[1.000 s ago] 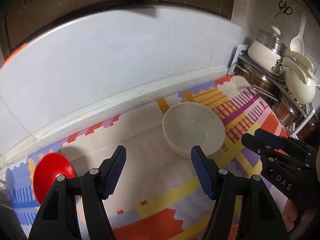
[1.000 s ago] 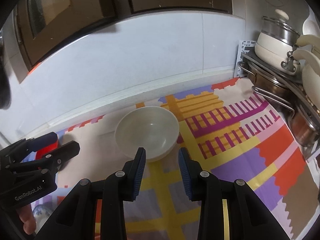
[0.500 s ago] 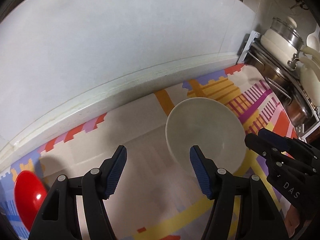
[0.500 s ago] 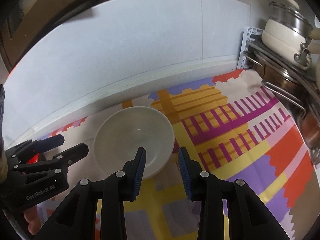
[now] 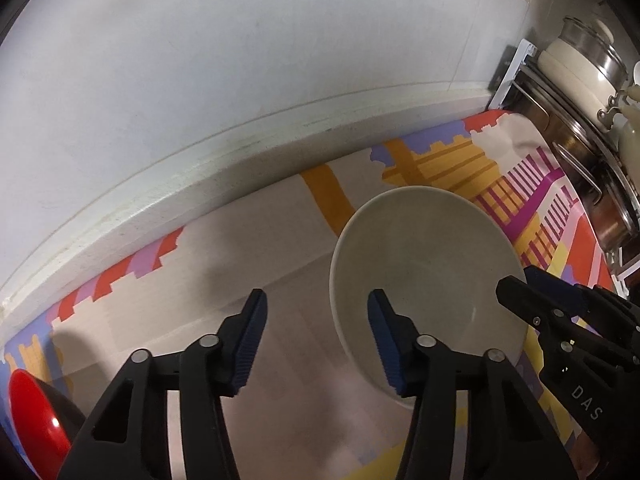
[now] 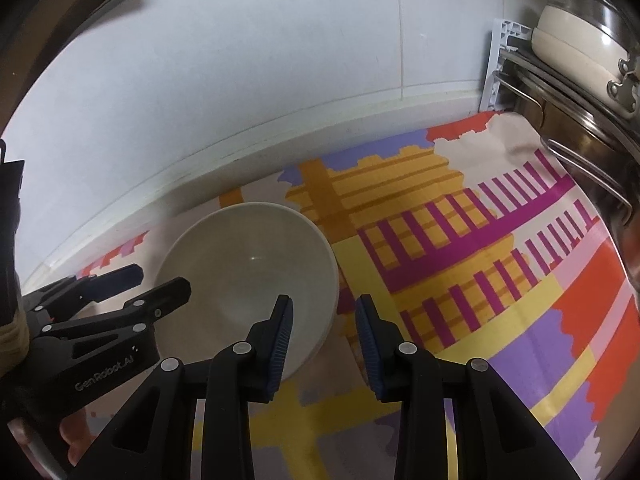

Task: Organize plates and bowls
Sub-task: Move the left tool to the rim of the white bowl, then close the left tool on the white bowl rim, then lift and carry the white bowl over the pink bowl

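At the far left edge of the left wrist view sits a red plate point(image 5: 38, 420) on the colourful mat point(image 5: 248, 272). The left gripper point(image 5: 316, 336) hangs with its fingers spread wide, empty, its right finger over the near-left rim of the white bowl point(image 5: 424, 284). The bowl rests on the mat near the wall point(image 5: 240, 80). The right gripper point(image 6: 323, 334) is spread too, straddling the bowl's right rim without pinching it. At far right, pots point(image 6: 576, 40) stand stacked on a rack.
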The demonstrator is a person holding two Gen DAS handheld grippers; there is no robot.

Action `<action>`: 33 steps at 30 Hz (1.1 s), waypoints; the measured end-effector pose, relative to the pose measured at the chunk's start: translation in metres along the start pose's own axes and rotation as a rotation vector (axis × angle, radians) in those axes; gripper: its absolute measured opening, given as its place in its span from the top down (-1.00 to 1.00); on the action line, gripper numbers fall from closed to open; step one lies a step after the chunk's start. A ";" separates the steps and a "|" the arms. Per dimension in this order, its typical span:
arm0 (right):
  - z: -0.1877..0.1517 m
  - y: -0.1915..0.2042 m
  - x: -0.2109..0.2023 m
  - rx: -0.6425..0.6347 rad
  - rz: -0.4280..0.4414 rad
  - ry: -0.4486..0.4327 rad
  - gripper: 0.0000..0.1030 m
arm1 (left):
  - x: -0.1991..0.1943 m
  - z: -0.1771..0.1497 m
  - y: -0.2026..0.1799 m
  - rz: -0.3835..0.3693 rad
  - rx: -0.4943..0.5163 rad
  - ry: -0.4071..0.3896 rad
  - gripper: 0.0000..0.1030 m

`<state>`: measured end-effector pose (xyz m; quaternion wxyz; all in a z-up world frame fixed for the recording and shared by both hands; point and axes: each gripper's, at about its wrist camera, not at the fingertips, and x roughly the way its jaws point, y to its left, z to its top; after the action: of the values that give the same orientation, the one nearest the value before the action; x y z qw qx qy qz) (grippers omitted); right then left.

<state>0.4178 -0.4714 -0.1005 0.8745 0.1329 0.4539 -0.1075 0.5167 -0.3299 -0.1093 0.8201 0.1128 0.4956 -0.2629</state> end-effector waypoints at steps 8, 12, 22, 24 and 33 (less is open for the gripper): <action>0.000 0.000 0.008 0.003 0.011 0.021 0.70 | 0.009 0.000 -0.001 -0.026 0.004 0.011 0.56; 0.000 0.000 0.008 0.008 0.016 0.019 0.73 | 0.011 0.000 -0.005 -0.045 0.019 0.016 0.77; -0.002 0.002 0.004 0.000 0.018 0.022 0.74 | -0.004 -0.005 -0.006 -0.018 0.019 -0.008 0.77; -0.002 0.004 -0.001 -0.003 0.021 0.018 0.74 | -0.011 -0.007 -0.005 -0.023 0.010 -0.013 0.77; -0.011 0.015 -0.035 -0.041 0.018 -0.012 0.74 | -0.044 -0.025 -0.008 -0.038 -0.010 -0.034 0.77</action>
<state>0.3943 -0.4515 -0.0762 0.8807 0.1185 0.4494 -0.0913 0.4770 -0.3110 -0.0823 0.8238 0.0946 0.4850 -0.2779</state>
